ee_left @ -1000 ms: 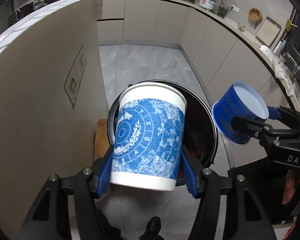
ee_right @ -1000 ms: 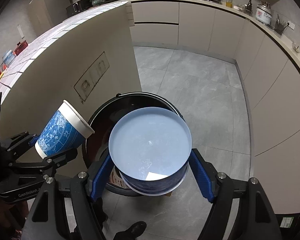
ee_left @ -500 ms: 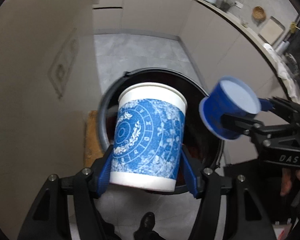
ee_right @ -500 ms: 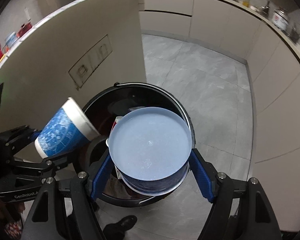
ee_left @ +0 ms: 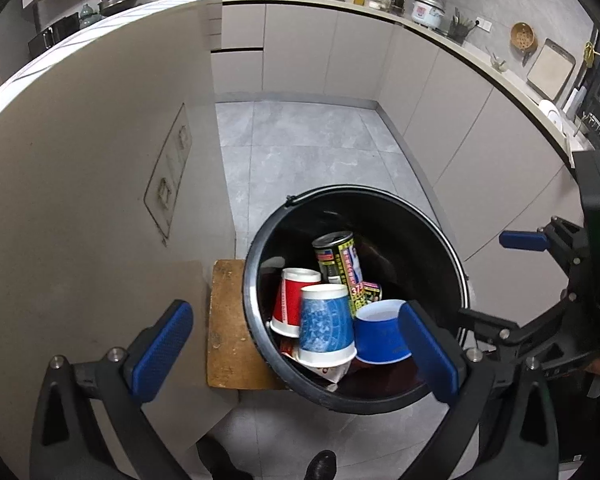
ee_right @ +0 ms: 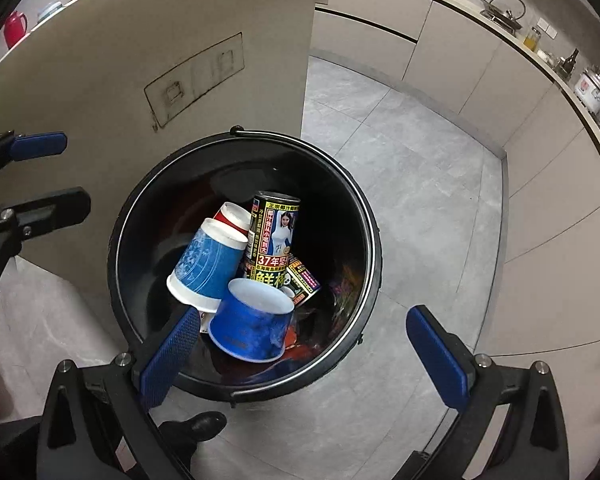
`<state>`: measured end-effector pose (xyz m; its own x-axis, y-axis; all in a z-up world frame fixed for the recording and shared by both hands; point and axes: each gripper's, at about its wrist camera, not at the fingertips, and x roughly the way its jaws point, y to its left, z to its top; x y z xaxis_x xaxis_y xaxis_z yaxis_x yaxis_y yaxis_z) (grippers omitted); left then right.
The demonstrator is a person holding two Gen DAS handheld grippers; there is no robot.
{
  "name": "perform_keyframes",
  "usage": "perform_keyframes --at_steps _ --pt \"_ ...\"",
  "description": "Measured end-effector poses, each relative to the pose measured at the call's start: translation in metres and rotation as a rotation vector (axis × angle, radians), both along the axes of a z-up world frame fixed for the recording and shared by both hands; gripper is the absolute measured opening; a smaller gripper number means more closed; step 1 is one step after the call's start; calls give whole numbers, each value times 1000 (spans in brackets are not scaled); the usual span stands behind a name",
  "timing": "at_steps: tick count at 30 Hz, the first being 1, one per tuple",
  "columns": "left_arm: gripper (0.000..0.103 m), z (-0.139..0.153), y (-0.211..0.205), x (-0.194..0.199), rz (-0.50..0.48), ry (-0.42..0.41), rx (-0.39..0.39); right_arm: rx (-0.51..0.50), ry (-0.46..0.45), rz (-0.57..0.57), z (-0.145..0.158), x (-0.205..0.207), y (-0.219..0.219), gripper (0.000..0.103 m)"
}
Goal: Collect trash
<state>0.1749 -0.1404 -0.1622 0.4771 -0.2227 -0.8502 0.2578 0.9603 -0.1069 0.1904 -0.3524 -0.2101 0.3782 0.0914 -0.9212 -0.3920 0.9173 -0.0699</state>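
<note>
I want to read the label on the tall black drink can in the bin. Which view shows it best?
The right wrist view: the tall black drink can faces the camera, its printing large and unobstructed. In the left wrist view the can is smaller, turned aside and partly hidden behind the blue patterned paper cup.

Left wrist view: looks steeply down past its own blue pads into the black bin [ee_left: 356,296], close, bin right of centre
Right wrist view: same steep downward look, bin [ee_right: 244,268] nearly centred
Shared: bin contents, grey tile floor [ee_left: 300,148], beige island panel [ee_right: 140,60], likely the same counter run
Cross-sight: each view catches the other gripper at its edge
</note>
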Motion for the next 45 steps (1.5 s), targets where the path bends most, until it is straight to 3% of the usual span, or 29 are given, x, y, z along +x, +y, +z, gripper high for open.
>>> perform_keyframes --at_steps 10,13,22,31,45 --pt "103 27 -15 -16 -26 7 16 116 -6 -154 29 -11 -13 103" --pt "103 38 -16 -26 -26 11 25 99 -19 -200 40 -21 -13 103" --pt "103 103 -15 -66 -58 -83 46 60 -95 -293 108 -77 -13 103" --pt "103 136 15 -103 -34 -93 40 90 -149 -311 157 -131 4 103" --pt "103 182 43 -151 11 -209 40 98 -257 -375 223 -191 26 103"
